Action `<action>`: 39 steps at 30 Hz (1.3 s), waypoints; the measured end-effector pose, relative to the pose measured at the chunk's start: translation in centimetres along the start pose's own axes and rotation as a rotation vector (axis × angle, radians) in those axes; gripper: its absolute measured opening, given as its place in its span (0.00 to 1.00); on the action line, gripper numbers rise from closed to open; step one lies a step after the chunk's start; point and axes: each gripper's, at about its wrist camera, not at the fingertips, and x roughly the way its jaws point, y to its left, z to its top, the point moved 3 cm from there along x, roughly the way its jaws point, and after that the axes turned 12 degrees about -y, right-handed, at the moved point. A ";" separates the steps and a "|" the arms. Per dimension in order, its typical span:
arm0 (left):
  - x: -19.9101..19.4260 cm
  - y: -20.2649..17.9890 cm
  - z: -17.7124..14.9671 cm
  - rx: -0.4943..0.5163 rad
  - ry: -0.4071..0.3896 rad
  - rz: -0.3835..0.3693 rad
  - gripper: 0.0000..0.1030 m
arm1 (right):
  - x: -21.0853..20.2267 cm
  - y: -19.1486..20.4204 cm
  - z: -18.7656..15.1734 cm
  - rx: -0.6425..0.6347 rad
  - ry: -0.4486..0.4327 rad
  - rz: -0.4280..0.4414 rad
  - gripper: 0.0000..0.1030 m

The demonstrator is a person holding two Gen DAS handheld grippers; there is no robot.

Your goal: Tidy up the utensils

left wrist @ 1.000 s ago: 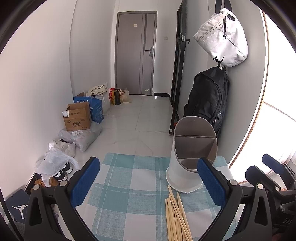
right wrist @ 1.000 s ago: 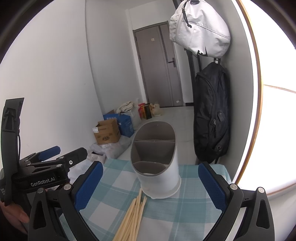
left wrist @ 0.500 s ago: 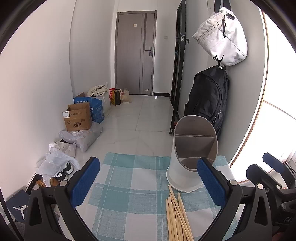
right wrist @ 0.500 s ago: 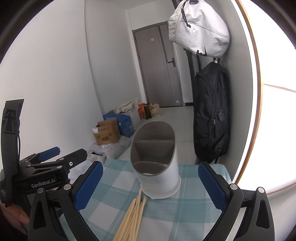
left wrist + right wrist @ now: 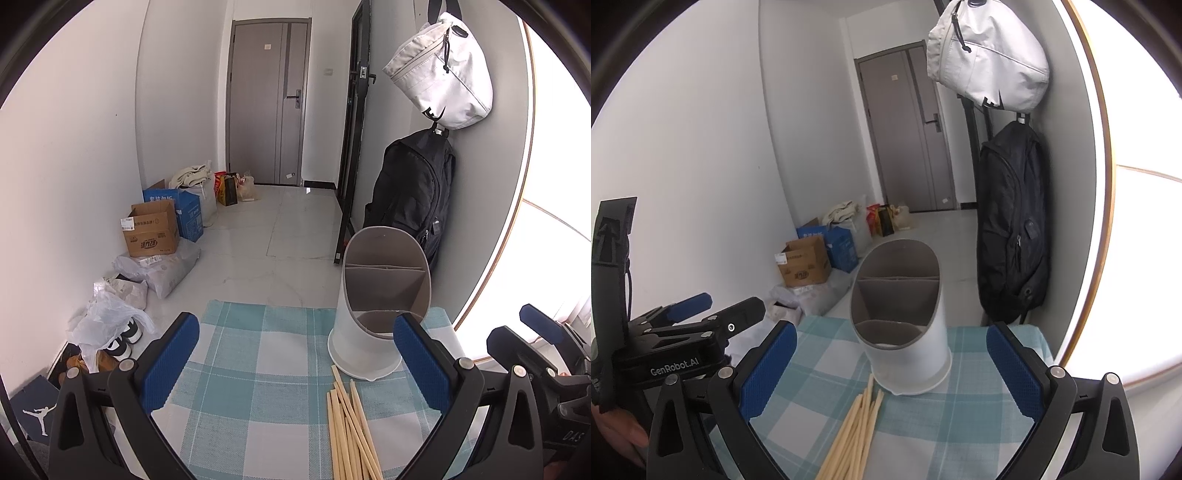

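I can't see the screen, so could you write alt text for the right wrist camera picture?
A white utensil holder with grey inner compartments stands on a blue-and-white checked cloth, with a bundle of wooden chopsticks lying just in front of it. The open right hand-held gripper frames the scene with blue-padded fingers; the left hand-held gripper shows at the left edge.

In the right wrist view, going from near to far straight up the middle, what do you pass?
Chopsticks → utensil holder → blue box → grey door.
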 end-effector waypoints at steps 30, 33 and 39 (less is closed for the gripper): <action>6.7 6.7 -4.7 -0.183 0.366 0.055 0.99 | 8.9 0.7 -9.3 0.038 0.531 0.044 0.61; 7.1 6.9 -5.3 -0.183 0.408 0.063 0.99 | 10.1 1.0 -11.0 0.046 0.597 0.051 0.45; 7.4 7.0 -6.1 -0.173 0.466 0.050 0.99 | 12.6 0.9 -12.7 0.081 0.678 0.051 0.37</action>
